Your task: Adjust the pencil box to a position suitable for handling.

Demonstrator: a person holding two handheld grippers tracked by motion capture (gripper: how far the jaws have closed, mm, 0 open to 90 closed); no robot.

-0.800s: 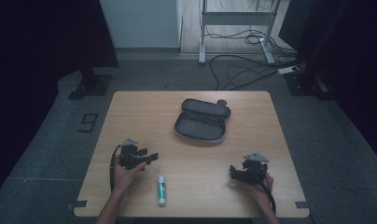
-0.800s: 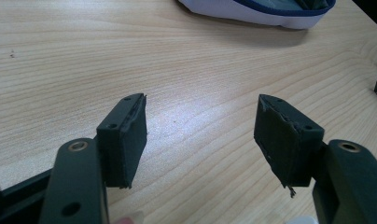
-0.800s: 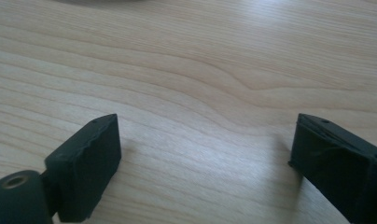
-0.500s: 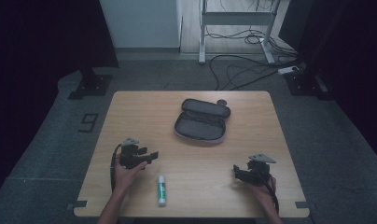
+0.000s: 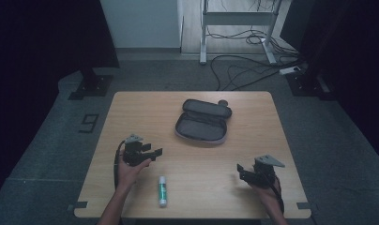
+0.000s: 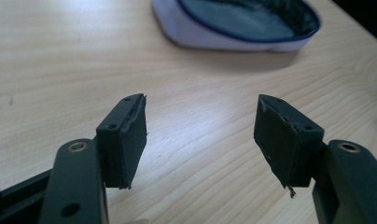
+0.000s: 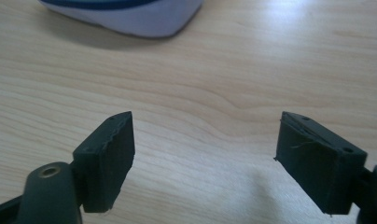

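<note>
Glue stick [image 5: 162,191]: light, stiff, smooth; lies near desk's [image 5: 131,108] front edge; grip across its middle.
Left claw [image 5: 155,152]: released, empty.
Right claw [image 5: 240,171]: released, empty.

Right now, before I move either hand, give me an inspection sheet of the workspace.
Surface: wooden table, bare grain.
Job's things: pencil case lying open at centre rear; glue stick lying flat near the front edge, between the hands.
Clutter: nothing seen.
Grippers: left gripper open, nothing between the jaws; right gripper open, nothing between the jaws.
Cables: loose floor cables behind the table.
Surroundings: metal frame at rear, dark curtains at the sides.
</note>
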